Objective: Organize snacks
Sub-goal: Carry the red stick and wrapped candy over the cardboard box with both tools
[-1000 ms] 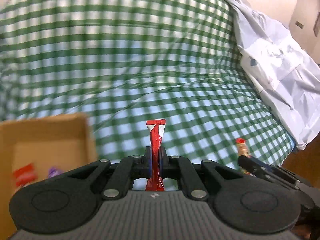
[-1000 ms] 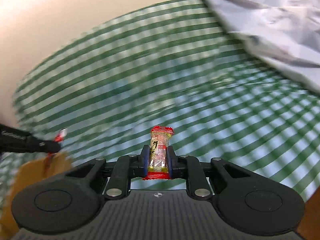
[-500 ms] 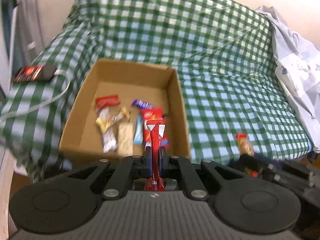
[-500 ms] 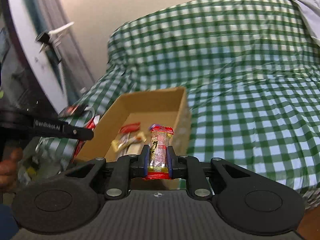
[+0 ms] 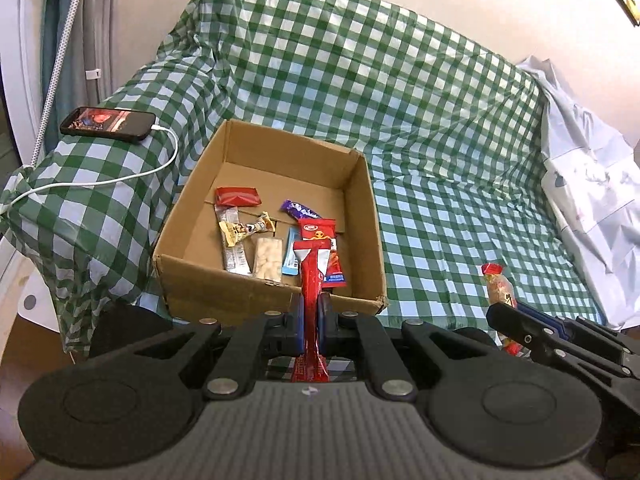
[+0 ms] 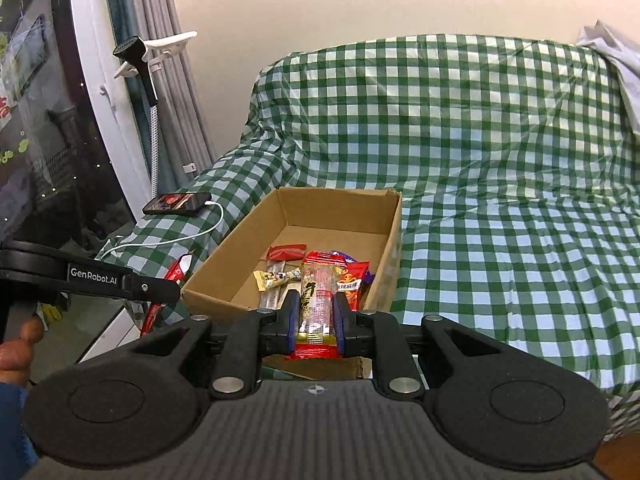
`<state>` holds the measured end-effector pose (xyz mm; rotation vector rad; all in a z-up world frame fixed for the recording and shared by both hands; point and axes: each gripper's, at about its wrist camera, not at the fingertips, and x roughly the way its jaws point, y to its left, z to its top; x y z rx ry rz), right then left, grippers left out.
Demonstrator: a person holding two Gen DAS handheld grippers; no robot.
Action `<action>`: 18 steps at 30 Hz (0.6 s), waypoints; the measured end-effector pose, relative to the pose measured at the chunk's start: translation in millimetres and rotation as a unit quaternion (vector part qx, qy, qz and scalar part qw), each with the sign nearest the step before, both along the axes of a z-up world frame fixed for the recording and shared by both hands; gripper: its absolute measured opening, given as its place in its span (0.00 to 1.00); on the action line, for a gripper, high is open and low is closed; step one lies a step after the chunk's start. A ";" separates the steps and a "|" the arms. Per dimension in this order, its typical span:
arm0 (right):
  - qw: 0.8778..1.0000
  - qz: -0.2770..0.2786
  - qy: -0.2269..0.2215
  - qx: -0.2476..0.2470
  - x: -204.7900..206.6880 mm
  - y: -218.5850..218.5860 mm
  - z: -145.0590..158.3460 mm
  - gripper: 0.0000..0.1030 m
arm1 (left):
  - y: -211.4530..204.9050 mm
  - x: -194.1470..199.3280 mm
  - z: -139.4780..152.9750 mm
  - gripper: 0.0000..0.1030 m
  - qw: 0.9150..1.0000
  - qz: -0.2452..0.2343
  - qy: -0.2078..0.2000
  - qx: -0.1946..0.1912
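Left wrist view
Left gripper (image 5: pixel 311 320): I have it clenched on a thin red snack stick (image 5: pixel 311 280), held upright near the cardboard box (image 5: pixel 276 296), I judge for dropping in.
Box contents: red packet (image 5: pixel 237 196), purple wrapper (image 5: pixel 299 211), other bars; print too small to read.
Phone (image 5: pixel 107 124): charging on the checked sofa cover (image 5: pixel 440 120), apart.

Right wrist view
Right gripper (image 6: pixel 316 316): I grip a clear peanut bar (image 6: pixel 318 300) just short of the box; its label is unreadable.
Writing: "GenRobot.AI" on the left gripper's finger.

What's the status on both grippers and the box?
Left gripper shut on red stick pack. Right gripper shut on clear snack bar. Cardboard box open, unobstructed.
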<state>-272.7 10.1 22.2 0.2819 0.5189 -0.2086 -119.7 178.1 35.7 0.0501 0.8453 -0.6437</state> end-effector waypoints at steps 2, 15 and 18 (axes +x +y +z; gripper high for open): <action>1.000 -0.003 0.001 -0.003 -1.5 2.0 1.0 0.18 | 0.9 -0.7 0.6 0.06 1.000 -0.001 0.000 -0.003; 1.000 -0.006 0.012 -0.001 -0.1 3.2 -4.5 0.18 | -0.1 0.9 -2.4 0.07 1.000 -0.007 -0.002 0.002; 1.000 -0.008 0.018 0.003 4.4 1.3 -6.6 0.18 | -1.7 3.3 -4.1 0.07 1.000 -0.010 -0.001 0.004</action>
